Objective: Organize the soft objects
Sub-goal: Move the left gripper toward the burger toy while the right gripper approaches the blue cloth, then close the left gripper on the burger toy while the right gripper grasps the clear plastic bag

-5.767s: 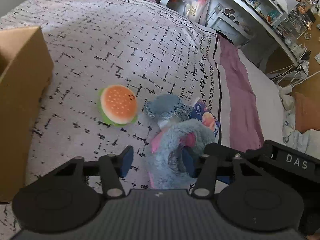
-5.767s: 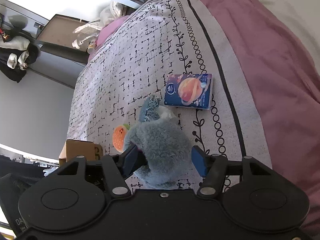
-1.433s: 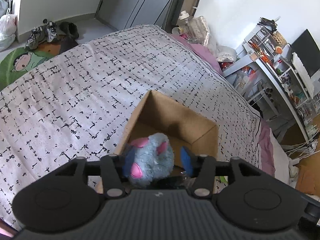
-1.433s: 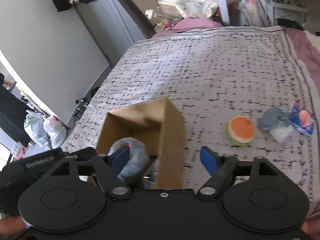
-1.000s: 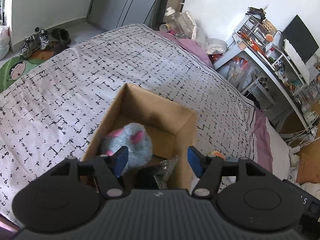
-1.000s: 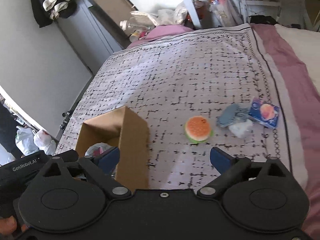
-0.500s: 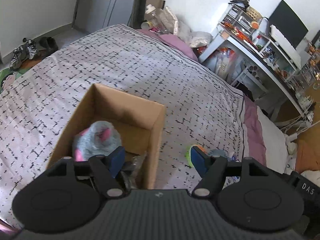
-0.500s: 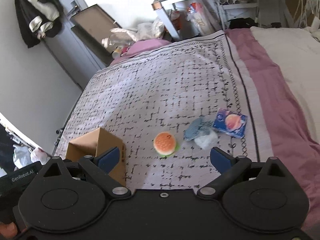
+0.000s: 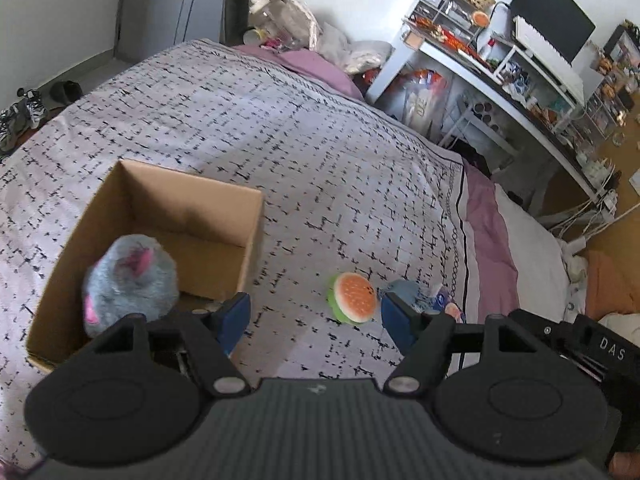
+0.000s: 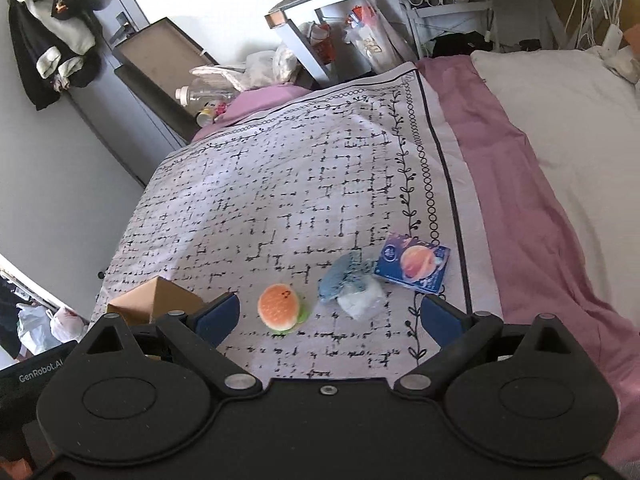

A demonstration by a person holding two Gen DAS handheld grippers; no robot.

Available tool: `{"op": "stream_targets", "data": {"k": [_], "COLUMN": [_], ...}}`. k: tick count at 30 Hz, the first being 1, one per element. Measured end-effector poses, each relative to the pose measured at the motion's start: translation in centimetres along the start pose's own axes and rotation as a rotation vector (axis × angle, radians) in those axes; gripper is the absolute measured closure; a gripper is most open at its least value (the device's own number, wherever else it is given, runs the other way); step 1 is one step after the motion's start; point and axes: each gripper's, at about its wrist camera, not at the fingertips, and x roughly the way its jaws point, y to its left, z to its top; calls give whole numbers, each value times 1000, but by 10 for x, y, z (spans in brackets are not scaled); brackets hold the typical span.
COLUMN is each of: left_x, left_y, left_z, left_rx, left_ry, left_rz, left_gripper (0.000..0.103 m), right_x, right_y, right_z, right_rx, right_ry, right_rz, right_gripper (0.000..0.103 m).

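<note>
In the cardboard box (image 9: pixel 132 216), at nine o'clock in the left view, the grey plush (image 9: pixel 130 278) already lies. Burger toy (image 10: pixel 279 307), blue plush (image 10: pixel 347 274) and tissue pack (image 10: pixel 414 266) remain on the bedspread (image 10: pixel 280 200) — left gripper (image 9: pixel 314 316) and right gripper (image 10: pixel 329 316) gape, empty.

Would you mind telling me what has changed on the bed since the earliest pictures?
The grey plush toy, first gripped on the bedspread by both tongs, was carried left and let go inside the cardboard box. The left tongs and right tongs are now open and empty. The burger toy, blue cloth and blue packet stayed put.
</note>
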Motion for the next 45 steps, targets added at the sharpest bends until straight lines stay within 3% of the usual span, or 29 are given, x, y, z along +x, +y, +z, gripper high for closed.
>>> {"op": "stream_targets", "data": {"k": [9, 18, 40, 43, 45], "left_x": [28, 70, 160, 165, 169], "left_y": [-22, -32, -31, -30, -29], "left_z": [-2, -4, -5, -6, -6], "left_rx": [42, 34, 21, 14, 10], "left_ry": [42, 90, 172, 175, 185], "left_rz": [1, -3, -34, -41, -49], "left_gripper": [32, 32, 36, 43, 53], "right_x": [26, 63, 133, 140, 144], "right_y": [-12, -30, -32, -30, -28], "right_z": [-6, -6, -10, -11, -11], "right_rx": [-17, 14, -70, -93, -108], "right_ry": [38, 118, 199, 200, 202], "right_rz": [26, 46, 16, 14, 7], "right_gripper": [11, 32, 43, 45, 46]}}
